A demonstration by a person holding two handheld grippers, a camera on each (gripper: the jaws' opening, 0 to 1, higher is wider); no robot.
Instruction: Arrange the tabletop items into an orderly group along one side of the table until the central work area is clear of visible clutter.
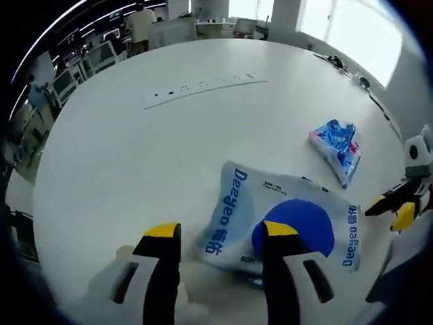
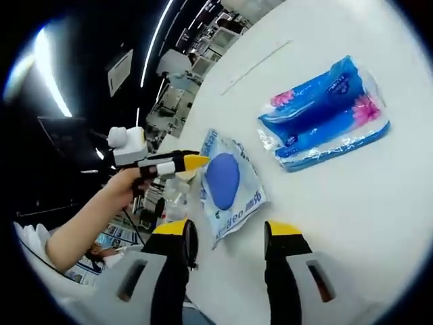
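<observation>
in the left gripper view the left tool (image 1: 220,233) is released, its yellow-tipped jaws spread apart just above the round white bench (image 1: 122,156). the near edge of a white plastic wipes pack with a blue round lid and blue lettering (image 1: 284,223) lies flat between and just beyond the tips. farther right lies a blue and pink plastic-wrapped tissue pack (image 1: 336,145), apart from the wipes pack. a long white power strip (image 1: 203,88) lies far across the bench.

in the right gripper view the right tool (image 2: 230,233) is released too, holding nothing, above the bench near the wipes pack (image 2: 230,186). the tissue pack (image 2: 325,115) lies beyond.
</observation>
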